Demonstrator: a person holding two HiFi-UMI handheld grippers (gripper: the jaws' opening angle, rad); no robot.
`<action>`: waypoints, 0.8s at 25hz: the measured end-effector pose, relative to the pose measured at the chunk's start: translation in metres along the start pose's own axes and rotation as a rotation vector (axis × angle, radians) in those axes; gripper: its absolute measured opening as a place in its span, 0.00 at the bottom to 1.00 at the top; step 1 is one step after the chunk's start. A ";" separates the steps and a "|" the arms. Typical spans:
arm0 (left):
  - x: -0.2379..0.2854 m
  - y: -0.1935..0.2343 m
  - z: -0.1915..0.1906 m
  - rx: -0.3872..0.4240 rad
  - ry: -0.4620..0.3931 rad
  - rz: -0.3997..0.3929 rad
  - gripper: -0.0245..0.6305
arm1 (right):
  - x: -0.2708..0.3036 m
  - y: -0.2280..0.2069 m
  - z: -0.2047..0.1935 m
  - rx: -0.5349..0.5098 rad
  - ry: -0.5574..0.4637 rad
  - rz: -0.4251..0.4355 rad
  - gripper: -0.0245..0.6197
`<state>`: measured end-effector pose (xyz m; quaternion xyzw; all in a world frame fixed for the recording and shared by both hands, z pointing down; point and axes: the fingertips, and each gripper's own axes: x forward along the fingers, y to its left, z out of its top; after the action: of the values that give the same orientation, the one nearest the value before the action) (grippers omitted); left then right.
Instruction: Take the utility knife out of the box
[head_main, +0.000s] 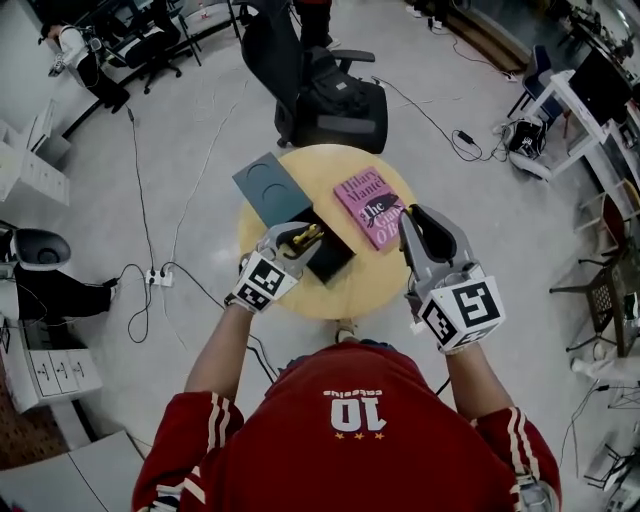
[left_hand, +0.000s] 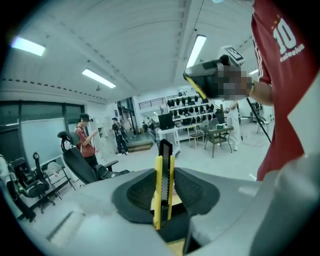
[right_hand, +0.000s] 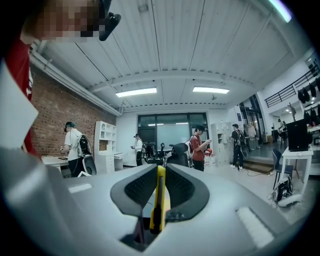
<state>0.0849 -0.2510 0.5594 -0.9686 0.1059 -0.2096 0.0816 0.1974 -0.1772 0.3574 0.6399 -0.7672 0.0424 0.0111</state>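
Yellow utility knife (left_hand: 159, 200), clamped by left hand-held gripper (left_hand: 164, 171), base hidden.

A pale grey floor (head_main: 500, 230) surrounds a small round wooden counter (head_main: 350, 292), with a power strip (head_main: 158, 277) to its left, a black office chair (head_main: 335, 100) beyond it and a white desk (head_main: 560, 100) to the right. The right gripper view shows a brick wall (right_hand: 55, 107), white shelves (right_hand: 104, 142) and strip lights (right_hand: 136, 92) on a ribbed white ceiling (right_hand: 175, 45).
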 end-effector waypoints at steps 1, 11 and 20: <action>-0.007 0.001 0.010 -0.001 -0.022 0.021 0.23 | 0.000 0.002 0.003 0.000 -0.007 0.004 0.10; -0.081 0.003 0.080 -0.079 -0.180 0.174 0.23 | -0.013 0.037 0.017 0.004 -0.056 0.040 0.10; -0.163 -0.006 0.125 -0.132 -0.339 0.297 0.23 | -0.024 0.077 0.020 -0.002 -0.066 0.072 0.10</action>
<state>-0.0060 -0.1921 0.3855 -0.9670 0.2456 -0.0221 0.0647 0.1268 -0.1415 0.3320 0.6128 -0.7898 0.0208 -0.0148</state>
